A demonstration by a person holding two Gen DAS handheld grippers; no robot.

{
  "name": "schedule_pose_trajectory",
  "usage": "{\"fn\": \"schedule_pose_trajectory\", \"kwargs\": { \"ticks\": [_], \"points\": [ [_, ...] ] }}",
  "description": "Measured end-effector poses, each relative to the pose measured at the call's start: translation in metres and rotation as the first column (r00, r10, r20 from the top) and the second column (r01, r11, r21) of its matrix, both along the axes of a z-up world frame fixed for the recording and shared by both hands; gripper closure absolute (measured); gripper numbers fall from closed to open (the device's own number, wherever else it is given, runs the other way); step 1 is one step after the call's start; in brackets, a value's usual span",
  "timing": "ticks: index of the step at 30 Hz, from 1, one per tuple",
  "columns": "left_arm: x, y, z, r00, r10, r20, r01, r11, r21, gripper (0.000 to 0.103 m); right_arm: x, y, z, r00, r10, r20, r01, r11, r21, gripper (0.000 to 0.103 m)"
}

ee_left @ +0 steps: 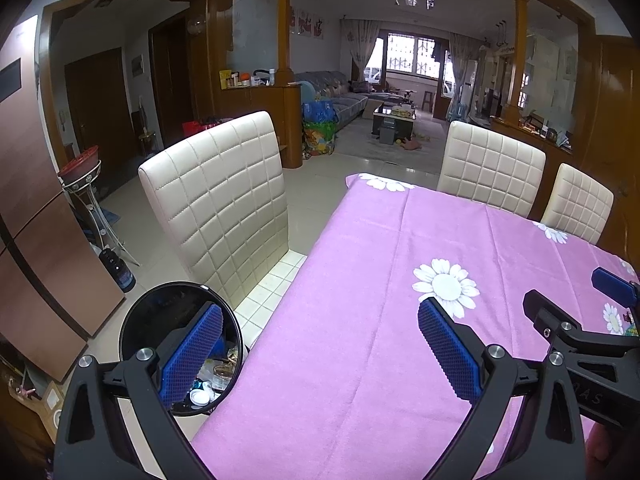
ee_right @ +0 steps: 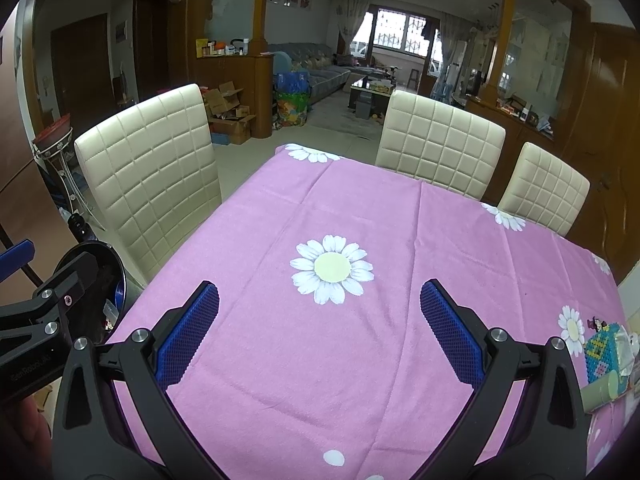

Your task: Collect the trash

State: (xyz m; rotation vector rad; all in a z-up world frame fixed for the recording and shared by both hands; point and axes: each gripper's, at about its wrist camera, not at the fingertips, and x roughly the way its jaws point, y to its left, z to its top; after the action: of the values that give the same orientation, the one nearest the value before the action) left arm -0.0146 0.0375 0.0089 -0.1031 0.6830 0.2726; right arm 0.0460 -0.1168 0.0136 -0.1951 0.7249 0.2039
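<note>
Over the near edge of the table (ee_right: 360, 208), draped in a pink daisy-print cloth, both grippers are hovering side by side and neither is holding anything. The left gripper (ee_left: 320, 344) is sitting with its fingers spread wide; one finger is overlapping the mouth of the black trash bin (ee_left: 132, 320), which is standing on the floor just beside the table's near left corner. Inside the bin, scraps of wrapping and a white lid are showing as collected trash (ee_left: 212, 380). The right gripper (ee_right: 320, 332) is also hanging with its fingers spread apart, above bare cloth near the large daisy. The cloth ahead of both tools is carrying no loose litter; only a bead-work piece (ee_right: 604, 356) and a pale tube beside it are lying at the near right edge, and whether these count as trash cannot be told. The step in hand appears to be a late one, a release over the bin or a search for remaining items. The next move is calling for a scan of the right edge, then a reach with the right gripper if waste is confirmed.
</note>
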Motion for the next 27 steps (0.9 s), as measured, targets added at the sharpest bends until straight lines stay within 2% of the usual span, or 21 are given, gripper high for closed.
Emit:
{"fn": "schedule_pose_trajectory", "kwargs": {
  "ticks": [5,12,27],
  "points": [
    [-0.0013,-0.0023,-0.0017,1.0,-0.004,-0.001,0.004,1.0,-0.003,0.007,-0.0003,-0.0002,-0.0002,1.0,-0.002,0.002,0.002,1.0,0.0,0.004],
    [-0.0057,-0.0067,0.0007,1.0,0.003,0.019,-0.003,1.0,0.029,0.007,-0.0001,-0.0014,0.0003,1.0,-0.003,-0.002,0.003,1.0,0.001,0.004],
    [-0.0058,-0.0061,0.0005,1.0,-0.01,0.013,0.01,1.0,0.007,0.007,-0.0008,-0.0031,-0.0011,1.0,-0.012,-0.01,0.012,1.0,0.008,0.004]
  ]
}}
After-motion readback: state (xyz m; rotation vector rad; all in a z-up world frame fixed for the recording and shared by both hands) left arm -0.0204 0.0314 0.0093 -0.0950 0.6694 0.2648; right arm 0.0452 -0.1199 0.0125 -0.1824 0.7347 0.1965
